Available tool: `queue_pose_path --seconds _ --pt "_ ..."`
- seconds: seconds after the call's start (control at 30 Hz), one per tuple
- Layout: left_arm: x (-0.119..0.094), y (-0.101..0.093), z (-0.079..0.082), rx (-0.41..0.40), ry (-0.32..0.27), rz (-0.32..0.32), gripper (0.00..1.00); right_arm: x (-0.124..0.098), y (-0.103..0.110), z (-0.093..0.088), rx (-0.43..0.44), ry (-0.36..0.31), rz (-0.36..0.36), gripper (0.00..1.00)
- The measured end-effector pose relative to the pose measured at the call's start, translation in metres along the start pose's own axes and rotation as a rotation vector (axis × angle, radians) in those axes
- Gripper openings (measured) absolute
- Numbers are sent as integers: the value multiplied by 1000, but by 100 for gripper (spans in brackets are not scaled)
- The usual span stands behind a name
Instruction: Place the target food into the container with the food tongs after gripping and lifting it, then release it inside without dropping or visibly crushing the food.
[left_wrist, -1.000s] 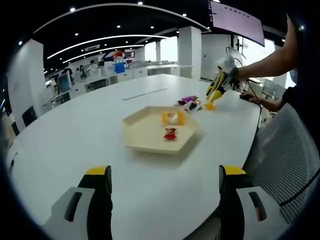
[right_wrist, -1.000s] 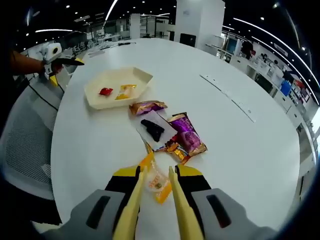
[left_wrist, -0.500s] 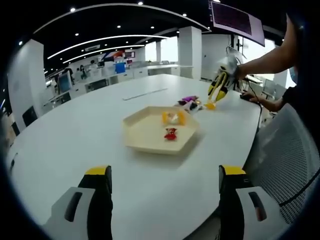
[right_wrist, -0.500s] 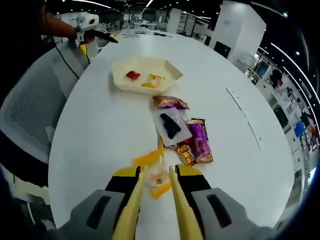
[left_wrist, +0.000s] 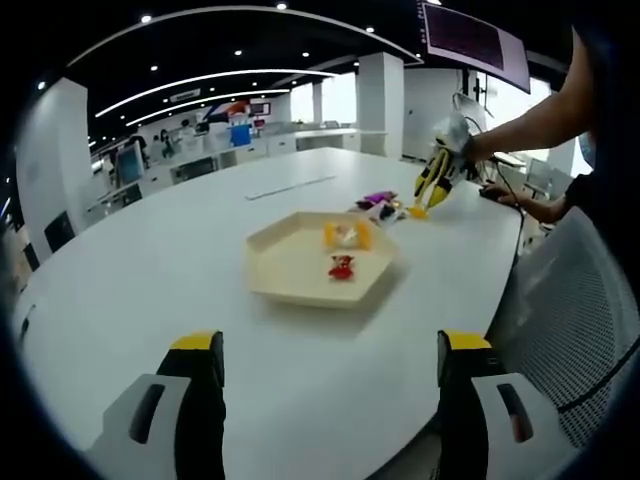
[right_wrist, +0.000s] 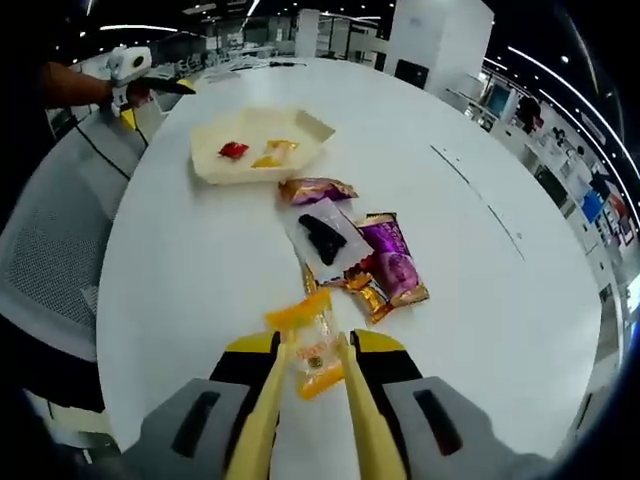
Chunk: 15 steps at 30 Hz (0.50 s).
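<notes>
My right gripper (right_wrist: 313, 352) is shut on yellow food tongs (right_wrist: 262, 415). The tong tips pinch an orange-wrapped snack (right_wrist: 313, 345) just above the white table (right_wrist: 180, 260). Farther along the table lies a cream hexagonal tray (right_wrist: 215, 172) holding a red candy (right_wrist: 233, 150) and a yellow-orange piece (right_wrist: 272, 155). In the left gripper view the tray (left_wrist: 300, 295) sits mid-table. Beyond it the right gripper (left_wrist: 437, 172) holds the tongs and the orange snack (left_wrist: 419, 210). My left gripper (left_wrist: 330, 345) stands open with nothing between its jaws.
Several snack packs lie between the tongs and the tray: a brown-purple one (right_wrist: 317, 189), a clear one with a dark piece (right_wrist: 325, 235), a purple one (right_wrist: 392, 262). A mesh chair (left_wrist: 580, 300) stands at the table's edge. A hand holds the left gripper (right_wrist: 130, 65).
The right gripper view has swung and shifted over the table while the orange snack stays pinched in the tongs. The left gripper and the tray have not moved.
</notes>
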<state>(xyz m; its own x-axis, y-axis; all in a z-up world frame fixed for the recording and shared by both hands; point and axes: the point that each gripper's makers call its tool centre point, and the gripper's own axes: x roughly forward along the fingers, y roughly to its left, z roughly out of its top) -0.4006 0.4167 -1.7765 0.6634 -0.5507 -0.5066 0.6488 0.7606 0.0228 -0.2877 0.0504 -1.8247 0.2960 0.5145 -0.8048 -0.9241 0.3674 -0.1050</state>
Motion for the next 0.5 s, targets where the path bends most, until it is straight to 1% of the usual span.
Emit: queue_pose_path --seconds 0.07,0.13,0.17,0.2,0.23,0.27,0.33,0.47,0.5 --pt "0 0 0 1 2 -1 84 -2 -1 2 6 -1 0 28" --pt "0 0 0 2 2 -1 84 -4 1 5 -34 -24 12 27" --pt "0 0 0 1 1 0 84 -7 0 8 -64 -36 5 27" --pt "0 0 0 0 1 1 84 -8 1 8 -58 -35 10 27" --pt "0 0 0 0 1 1 84 -10 3 10 -56 -48 30 26" --pt "0 0 0 0 1 0 84 -11 2 11 -75 -55 22 27" --pt "0 -1 0 0 2 -2 84 -12 3 8 -96 -31 41 27" --pt "0 -1 -1 0 3 -3 84 -12 4 3 -159 -9 59 27" --pt "0 -1 -1 0 3 -4 84 -11 4 3 -156 -7 62 27"
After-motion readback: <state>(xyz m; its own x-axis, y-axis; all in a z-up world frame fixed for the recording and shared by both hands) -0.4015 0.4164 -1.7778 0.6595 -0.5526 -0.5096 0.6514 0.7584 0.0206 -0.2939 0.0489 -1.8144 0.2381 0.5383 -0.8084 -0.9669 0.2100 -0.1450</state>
